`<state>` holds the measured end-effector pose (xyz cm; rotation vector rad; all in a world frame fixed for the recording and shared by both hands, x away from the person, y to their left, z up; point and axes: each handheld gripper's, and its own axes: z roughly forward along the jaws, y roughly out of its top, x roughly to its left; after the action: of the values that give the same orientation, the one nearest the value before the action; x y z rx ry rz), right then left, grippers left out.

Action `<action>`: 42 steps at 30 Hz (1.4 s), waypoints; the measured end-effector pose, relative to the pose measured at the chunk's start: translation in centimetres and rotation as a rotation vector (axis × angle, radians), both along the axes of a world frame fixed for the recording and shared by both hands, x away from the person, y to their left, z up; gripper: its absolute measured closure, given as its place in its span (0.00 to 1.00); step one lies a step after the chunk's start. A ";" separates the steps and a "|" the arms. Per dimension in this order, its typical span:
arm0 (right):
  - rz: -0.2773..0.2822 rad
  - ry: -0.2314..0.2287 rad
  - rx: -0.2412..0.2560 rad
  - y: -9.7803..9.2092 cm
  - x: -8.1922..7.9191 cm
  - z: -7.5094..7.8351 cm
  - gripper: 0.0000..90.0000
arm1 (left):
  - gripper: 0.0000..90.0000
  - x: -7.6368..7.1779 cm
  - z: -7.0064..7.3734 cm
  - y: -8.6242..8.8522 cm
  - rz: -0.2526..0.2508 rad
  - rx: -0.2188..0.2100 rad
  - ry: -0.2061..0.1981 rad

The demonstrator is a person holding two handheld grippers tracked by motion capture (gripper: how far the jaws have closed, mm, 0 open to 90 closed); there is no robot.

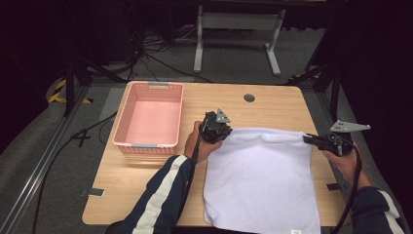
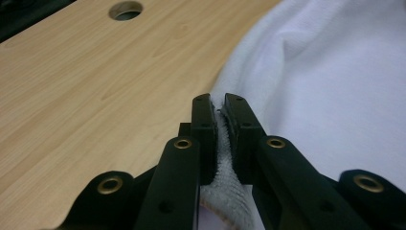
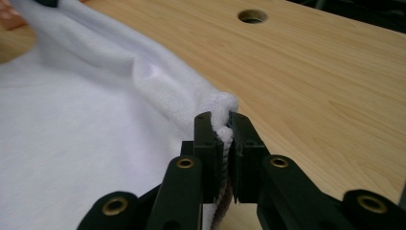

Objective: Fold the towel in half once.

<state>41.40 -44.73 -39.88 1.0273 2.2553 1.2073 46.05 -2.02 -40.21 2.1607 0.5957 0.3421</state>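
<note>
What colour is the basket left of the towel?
Pink, with grey handles; the basket shows best in the high view.

Fluffy white terry towel [image 1: 263,175], smooth matt wood-grain table [image 1: 272,105], pink plastic basket [image 1: 130,115]

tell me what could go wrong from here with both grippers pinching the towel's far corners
1. The left gripper and right gripper each hold only a thin edge of the towel, so a corner might slip out during a lift or fold.
2. The towel's near edge overhangs the table, so it could slide off.
</note>
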 end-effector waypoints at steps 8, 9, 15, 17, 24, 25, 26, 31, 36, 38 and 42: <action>0.136 -0.032 -0.011 0.4 -4.1 1.4 0.91 | 0.94 -4.2 1.1 2.9 -0.091 -0.069 -0.028; 0.156 -0.031 -0.003 0.4 -4.7 1.5 0.91 | 0.94 -4.8 1.1 3.2 -0.112 -0.062 -0.032; 0.307 -0.021 -0.024 0.6 -8.8 1.6 0.90 | 0.94 -9.1 -0.2 5.2 -0.249 -0.038 -0.022; 0.386 0.007 -0.052 0.8 -10.4 1.2 0.90 | 0.93 -10.8 -1.0 5.4 -0.310 0.010 -0.001; 0.509 0.197 -0.242 2.1 -12.8 -3.1 0.89 | 0.91 -13.5 -4.1 4.6 -0.376 0.232 0.037; 0.508 0.213 -0.261 2.3 -12.8 -3.6 0.89 | 0.92 -13.4 -4.5 4.5 -0.373 0.244 0.053; 0.506 0.220 -0.252 2.4 -12.7 -4.0 0.89 | 0.92 -13.2 -4.9 4.4 -0.373 0.253 0.056; 0.467 0.211 -0.253 2.5 -12.0 -4.2 0.89 | 0.93 -12.0 -5.1 3.9 -0.327 0.252 0.066; 0.387 0.174 -0.240 2.3 -10.8 -4.4 0.90 | 0.94 -10.4 -5.1 3.7 -0.250 0.256 0.041; 0.333 0.156 -0.229 2.2 -9.5 -4.5 0.90 | 0.94 -9.3 -5.2 3.4 -0.222 0.260 0.028; 0.270 0.116 -0.281 2.6 -8.0 -4.3 0.91 | 0.94 -8.0 -5.2 3.0 -0.190 0.257 0.022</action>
<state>33.39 -42.09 -44.22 0.7202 2.6279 0.9080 38.01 0.96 -45.44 2.4483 0.3701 0.3050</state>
